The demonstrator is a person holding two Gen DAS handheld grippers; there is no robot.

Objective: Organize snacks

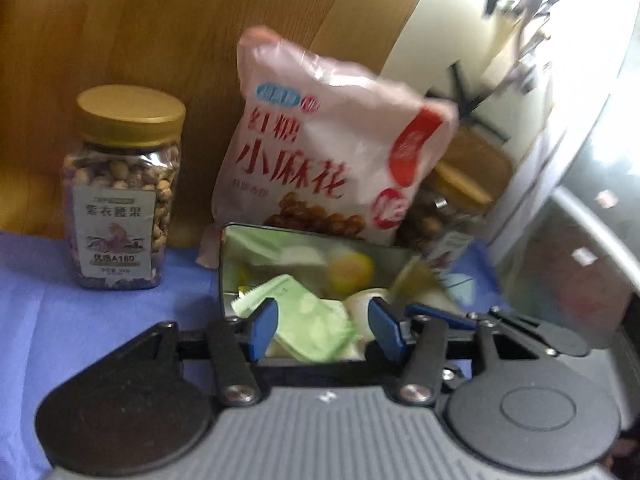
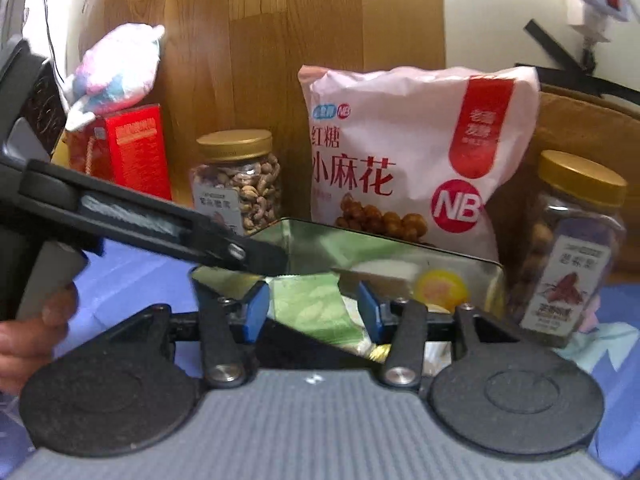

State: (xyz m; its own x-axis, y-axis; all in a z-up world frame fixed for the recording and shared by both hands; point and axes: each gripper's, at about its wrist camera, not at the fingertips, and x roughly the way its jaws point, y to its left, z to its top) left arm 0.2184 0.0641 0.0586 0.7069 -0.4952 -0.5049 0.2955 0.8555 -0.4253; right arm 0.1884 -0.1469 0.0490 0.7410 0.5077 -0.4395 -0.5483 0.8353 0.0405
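Hovering side by side over the open shiny metal tin, both tools point down into it. The left hand-held gripper has its blue pads apart, with a pale green sachet lying in the tin below the gap; the pads do not seem to press on it. The right hand-held gripper is parted too, and between its pads I see the same green sachet and a white wrapper, untouched as far as I can tell. In the right wrist view the left tool's black body crosses the left side, with the person's hand on its handle.

The tin sits on the blue-clothed table, holding small wrapped snacks, among them a round yellow sweet. Behind it a pink printed bag of fried dough twists leans against the wooden panel. A clear gold-lidded jar of nuts stands to the left of the tin, a second gold-lidded jar to its right, and a red carton with a pastel plush toy on it sits further left.

My guess is that filling the tin is the step in hand, with both grippers empty between placements. Next would come either fetching another loose snack or finding the lid; no lid shows in either view, so I can't tell which.
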